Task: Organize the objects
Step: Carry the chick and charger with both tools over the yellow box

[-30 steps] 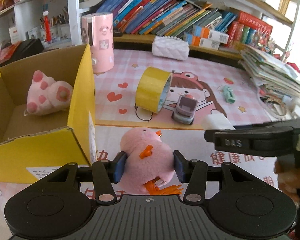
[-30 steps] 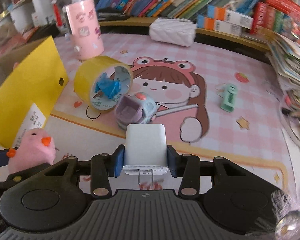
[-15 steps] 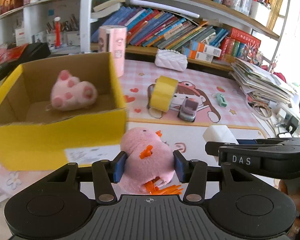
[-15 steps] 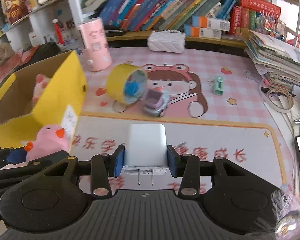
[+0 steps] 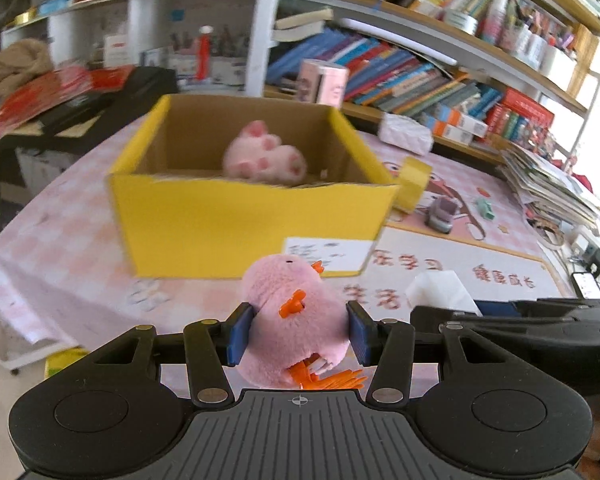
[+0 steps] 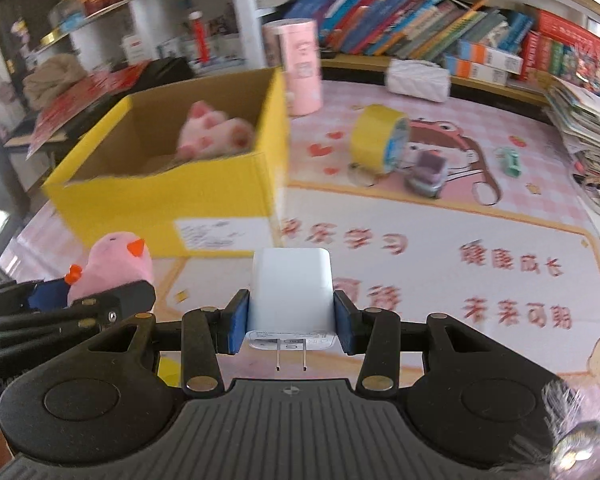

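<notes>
My left gripper (image 5: 298,334) is shut on a pink plush chick (image 5: 296,320) with orange beak and feet, held in the air in front of the yellow cardboard box (image 5: 240,232). A pink plush paw (image 5: 266,158) lies inside that box. My right gripper (image 6: 290,322) is shut on a white plug charger (image 6: 292,290), its two prongs pointing back at the camera. In the right wrist view the chick (image 6: 116,266) shows at lower left and the box (image 6: 172,196) stands ahead to the left.
On the pink mat lie a yellow tape roll (image 6: 378,144), a small toy car (image 6: 426,174) and a green clip (image 6: 510,160). A pink cylinder (image 6: 300,66) and a white pouch (image 6: 418,74) stand by the bookshelf. Stacked papers (image 6: 588,124) fill the right edge.
Both grippers have pulled back and to the left with their loads. The box now sits straight ahead of the left gripper, and the tape roll and toy car look farther off.
</notes>
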A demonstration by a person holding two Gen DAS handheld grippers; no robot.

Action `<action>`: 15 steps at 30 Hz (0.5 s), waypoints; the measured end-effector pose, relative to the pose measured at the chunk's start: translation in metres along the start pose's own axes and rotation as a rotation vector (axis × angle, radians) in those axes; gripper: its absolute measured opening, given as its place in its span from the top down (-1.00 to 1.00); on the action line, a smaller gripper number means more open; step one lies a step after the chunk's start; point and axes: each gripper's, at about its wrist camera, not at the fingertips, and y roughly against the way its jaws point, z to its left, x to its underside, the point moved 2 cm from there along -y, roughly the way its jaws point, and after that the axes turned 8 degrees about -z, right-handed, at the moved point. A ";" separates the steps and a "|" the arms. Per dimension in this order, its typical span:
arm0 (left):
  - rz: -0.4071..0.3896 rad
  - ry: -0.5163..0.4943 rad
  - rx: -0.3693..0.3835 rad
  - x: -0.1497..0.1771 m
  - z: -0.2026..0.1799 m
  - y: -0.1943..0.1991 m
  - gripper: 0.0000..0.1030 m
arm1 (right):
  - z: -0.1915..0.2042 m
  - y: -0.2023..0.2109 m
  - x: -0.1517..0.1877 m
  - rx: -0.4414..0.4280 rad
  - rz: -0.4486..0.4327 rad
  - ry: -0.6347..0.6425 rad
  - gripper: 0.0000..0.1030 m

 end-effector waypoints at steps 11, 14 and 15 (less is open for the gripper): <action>-0.006 0.000 -0.039 0.015 0.039 0.034 0.06 | 0.056 0.011 0.025 -0.053 0.011 0.031 0.20; -0.012 -0.009 -0.039 0.018 0.044 0.039 0.06 | 0.064 0.014 0.029 -0.055 0.008 0.025 0.20; -0.013 -0.011 -0.039 0.019 0.045 0.042 0.06 | 0.066 0.015 0.030 -0.056 0.007 0.023 0.20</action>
